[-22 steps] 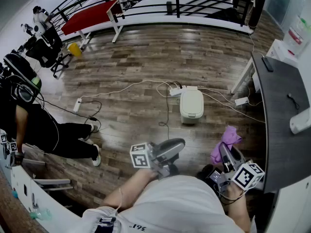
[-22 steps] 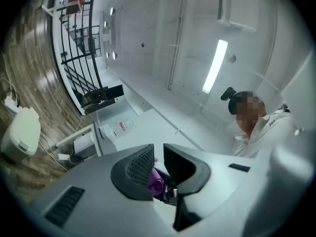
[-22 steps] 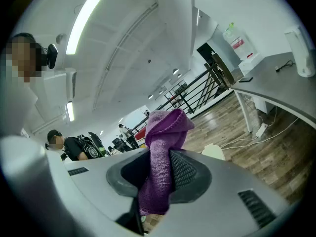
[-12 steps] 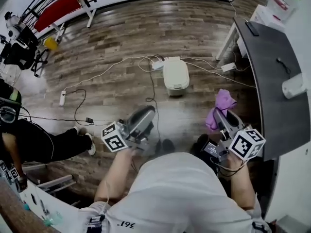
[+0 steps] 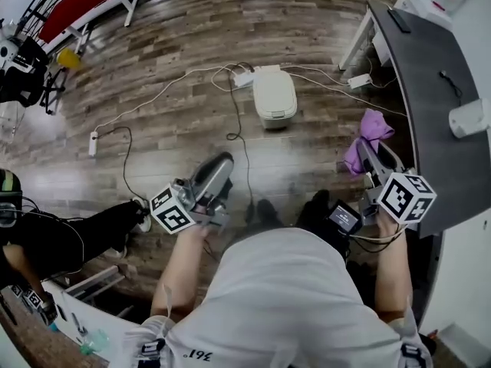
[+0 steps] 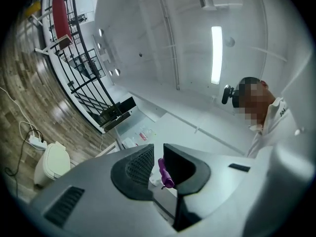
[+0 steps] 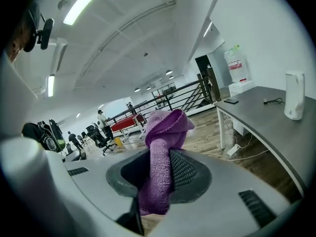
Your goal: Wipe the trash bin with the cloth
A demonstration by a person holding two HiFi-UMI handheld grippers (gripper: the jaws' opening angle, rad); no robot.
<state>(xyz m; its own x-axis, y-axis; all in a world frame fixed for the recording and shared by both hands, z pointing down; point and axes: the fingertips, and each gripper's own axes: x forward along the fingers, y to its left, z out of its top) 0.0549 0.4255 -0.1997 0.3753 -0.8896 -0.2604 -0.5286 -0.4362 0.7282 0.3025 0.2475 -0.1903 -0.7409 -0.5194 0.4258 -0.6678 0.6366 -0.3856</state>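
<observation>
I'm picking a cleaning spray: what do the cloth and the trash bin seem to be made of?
Cloth: purple knitted fabric, matte; ribbed stitches show and it folds over softly. Trash bin: probably smooth cream plastic; rounded moulded shape with a slight sheen, but too far off to be sure.

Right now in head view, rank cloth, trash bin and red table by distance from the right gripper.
1. Purple cloth: clamped in the right gripper.
2. Trash bin: ahead, to its left.
3. Red table: far upper left corner.
</observation>
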